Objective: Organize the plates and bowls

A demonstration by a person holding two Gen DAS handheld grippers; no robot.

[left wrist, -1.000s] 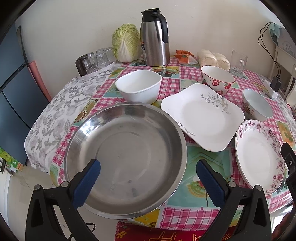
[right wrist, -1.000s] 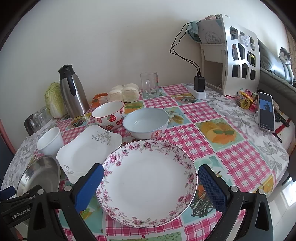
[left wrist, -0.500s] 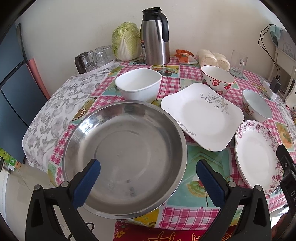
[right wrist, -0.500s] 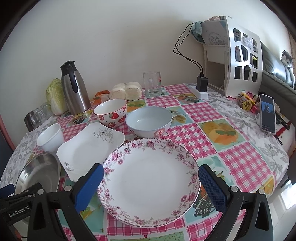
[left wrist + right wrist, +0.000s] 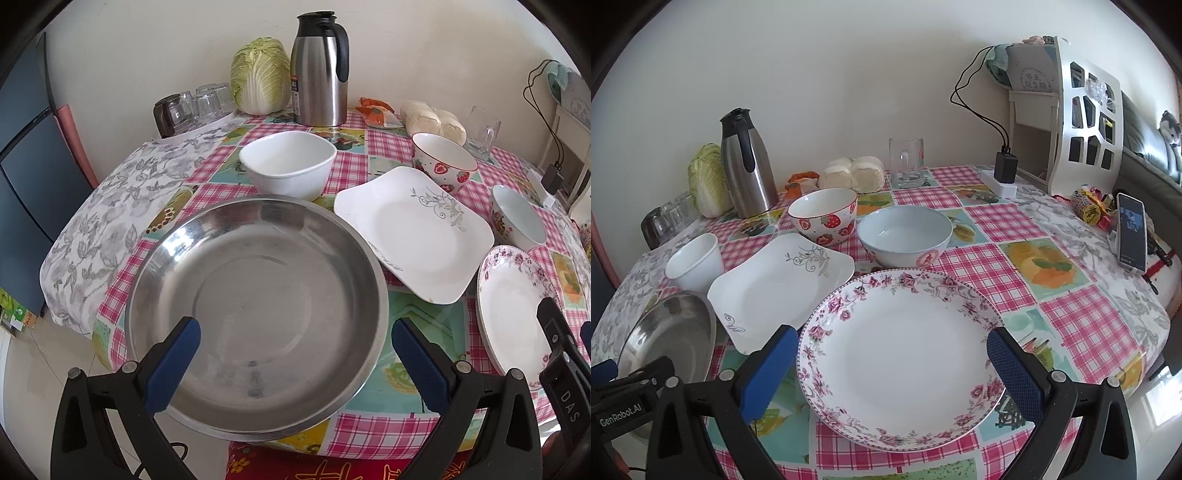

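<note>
A large steel plate (image 5: 255,306) lies at the table's near left edge, under my open, empty left gripper (image 5: 295,363). A white square bowl (image 5: 288,168) stands behind it. A white square plate (image 5: 413,229) lies in the middle. A strawberry bowl (image 5: 443,164) and a pale blue bowl (image 5: 517,218) stand further right. A round floral plate (image 5: 901,362) lies under my open, empty right gripper (image 5: 892,373). The right wrist view also shows the steel plate (image 5: 668,332), square plate (image 5: 779,284), strawberry bowl (image 5: 823,216) and blue bowl (image 5: 905,236).
At the back stand a steel thermos (image 5: 321,70), a cabbage (image 5: 258,75), upturned glasses (image 5: 192,107), buns (image 5: 432,120) and a glass mug (image 5: 907,162). A power strip with a charger (image 5: 1003,173), a phone (image 5: 1132,230) and a white shelf (image 5: 1082,122) are at the right.
Both grippers have lifted and tilted slightly, so the table looks a little further off. No dish has moved.
</note>
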